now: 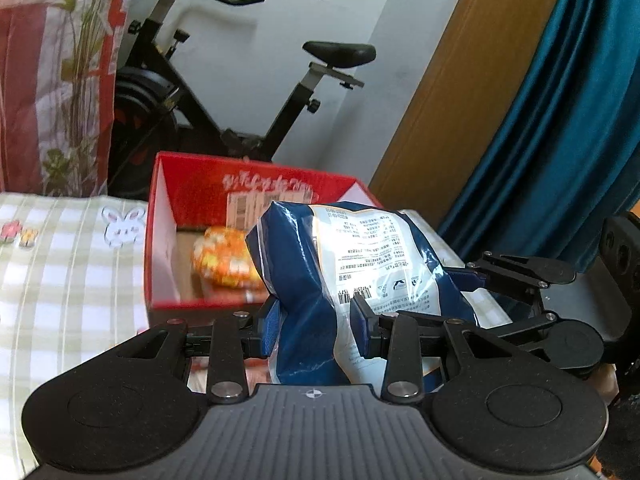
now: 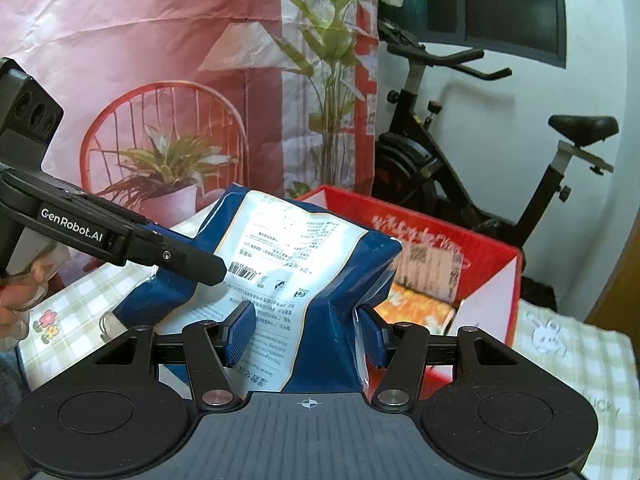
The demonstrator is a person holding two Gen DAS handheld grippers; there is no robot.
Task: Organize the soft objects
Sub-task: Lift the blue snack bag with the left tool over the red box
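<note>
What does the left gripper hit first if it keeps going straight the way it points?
The left gripper is already shut on the blue and white bag, so the bag leads. Straight ahead, it would probably meet the red box and the orange packet inside; depth is unclear.

Exercise bike (image 1: 224,92) — white wall (image 1: 248,60)

Left gripper (image 1: 316,326): matte black, ribbed grey deck with a white crosshair mark at 6 o'clock, round black discs at 7 and 5 o'clock, silver rivets on slim linkage bars, blue textured pads (image 1: 272,326). Right gripper (image 2: 306,330): same build, same crosshair, blue ridged pads (image 2: 240,330). White "GenRobot.AI" lettering (image 2: 72,224) on the left gripper's black side, small screw beside it, grey block with round holes at 9 o'clock.
</note>
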